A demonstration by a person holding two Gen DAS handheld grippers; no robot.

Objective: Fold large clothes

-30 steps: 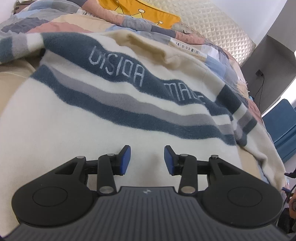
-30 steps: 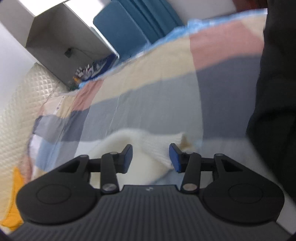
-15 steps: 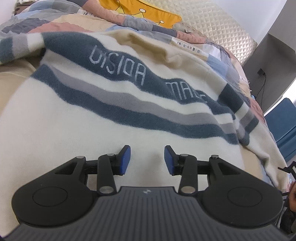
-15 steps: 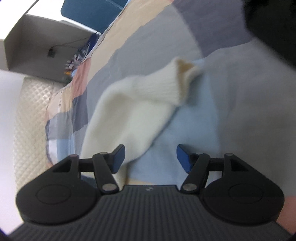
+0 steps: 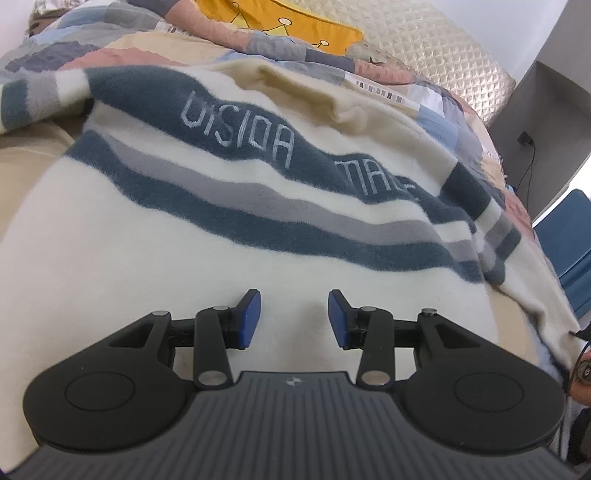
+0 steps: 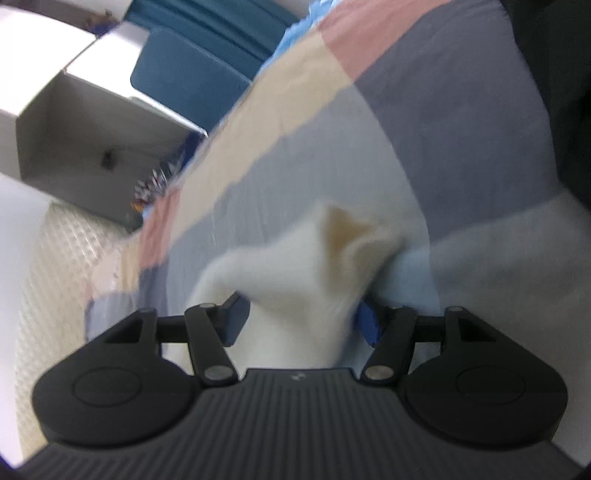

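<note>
A cream sweater (image 5: 184, 258) with dark blue and grey stripes and pale lettering lies spread flat on the bed. My left gripper (image 5: 294, 317) hovers over its plain lower body, open, with nothing between the blue pads. In the right wrist view, the sweater's cream ribbed sleeve cuff (image 6: 303, 266) lies on the quilt and runs in between the fingers of my right gripper (image 6: 302, 321). Those jaws stand wide on either side of the sleeve without visibly pinching it. This view is blurred by motion.
A patchwork quilt (image 6: 406, 129) covers the bed. At its head lie a yellow pillow (image 5: 295, 26) and a quilted beige headboard (image 5: 443, 48). A blue chair (image 5: 565, 251) and a grey cabinet (image 6: 92, 140) stand beside the bed. Dark clothing (image 6: 554, 74) fills the right edge.
The right gripper's jaws widened; it then sank and rolled, so the sleeve cuff now lies between its fingers. The left gripper and the sweater body have not moved.
</note>
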